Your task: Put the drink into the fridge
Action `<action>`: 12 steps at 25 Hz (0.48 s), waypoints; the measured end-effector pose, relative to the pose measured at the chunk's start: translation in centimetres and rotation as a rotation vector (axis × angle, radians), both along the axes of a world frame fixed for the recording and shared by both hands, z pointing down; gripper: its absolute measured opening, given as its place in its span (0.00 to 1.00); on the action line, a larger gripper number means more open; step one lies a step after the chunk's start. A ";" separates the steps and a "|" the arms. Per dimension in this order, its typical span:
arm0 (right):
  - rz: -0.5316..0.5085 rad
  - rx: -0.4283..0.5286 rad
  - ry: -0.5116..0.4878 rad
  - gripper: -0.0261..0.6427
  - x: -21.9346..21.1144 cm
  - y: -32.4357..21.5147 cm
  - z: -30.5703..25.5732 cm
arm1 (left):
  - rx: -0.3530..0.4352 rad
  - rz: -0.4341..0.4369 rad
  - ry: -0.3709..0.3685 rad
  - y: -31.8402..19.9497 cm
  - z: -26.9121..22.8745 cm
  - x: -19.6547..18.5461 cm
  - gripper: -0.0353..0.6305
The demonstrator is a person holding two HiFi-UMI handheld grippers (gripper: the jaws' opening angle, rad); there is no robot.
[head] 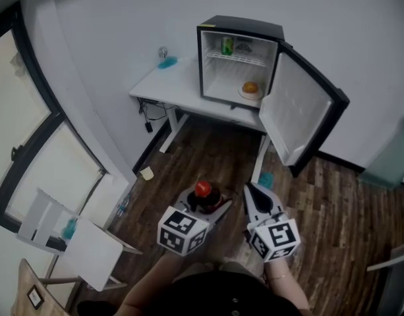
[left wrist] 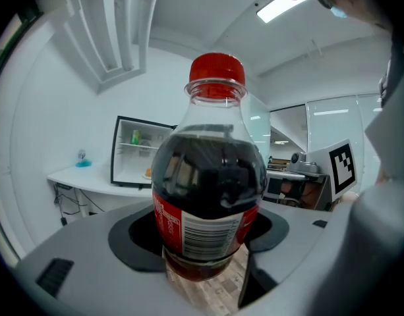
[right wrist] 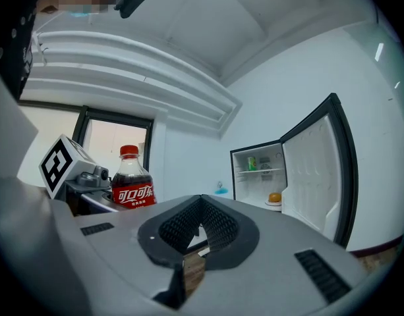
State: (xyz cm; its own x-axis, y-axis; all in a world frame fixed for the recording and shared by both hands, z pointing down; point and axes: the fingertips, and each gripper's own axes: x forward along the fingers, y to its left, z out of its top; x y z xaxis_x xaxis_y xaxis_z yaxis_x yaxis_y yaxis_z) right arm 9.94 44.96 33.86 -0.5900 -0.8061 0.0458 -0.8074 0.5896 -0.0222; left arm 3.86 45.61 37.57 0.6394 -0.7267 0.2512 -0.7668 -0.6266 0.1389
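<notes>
The drink is a cola bottle (left wrist: 211, 183) with a red cap and red label. It stands upright between the pads of my left gripper (left wrist: 208, 242), which is shut on its lower body. The head view has the bottle (head: 202, 189) and left gripper (head: 205, 201) low over the wooden floor, well short of the fridge. My right gripper (right wrist: 200, 199) is shut with nothing in it and sits just right of the left one (head: 252, 191). The small black fridge (head: 238, 28) stands on a white table (head: 165, 84) with its door (head: 300, 104) swung open to the right.
Inside the fridge a green can (head: 227, 45) is on the upper shelf and an orange on a plate (head: 250, 88) is on the bottom. A blue object (head: 167, 62) sits on the table's left part. A white folding chair (head: 89, 242) stands at the left by the window.
</notes>
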 end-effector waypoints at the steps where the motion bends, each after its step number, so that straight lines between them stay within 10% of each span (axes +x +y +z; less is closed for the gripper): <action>1: 0.004 0.002 0.002 0.05 -0.3 -0.2 0.0 | 0.000 0.005 0.000 -0.2 0.1 -0.2 0.53; 12: 0.020 0.000 0.015 0.05 -1.5 -4.1 0.9 | 0.006 0.032 0.031 -4.9 0.4 -0.8 0.53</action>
State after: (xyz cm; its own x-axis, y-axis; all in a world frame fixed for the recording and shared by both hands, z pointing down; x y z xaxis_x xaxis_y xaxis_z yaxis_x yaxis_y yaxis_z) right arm 8.48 40.83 34.80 -0.5729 -0.8178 0.0543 -0.8193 0.5733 -0.0100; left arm 3.08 40.69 37.94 0.6695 -0.7073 0.2270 -0.7419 -0.6514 0.1587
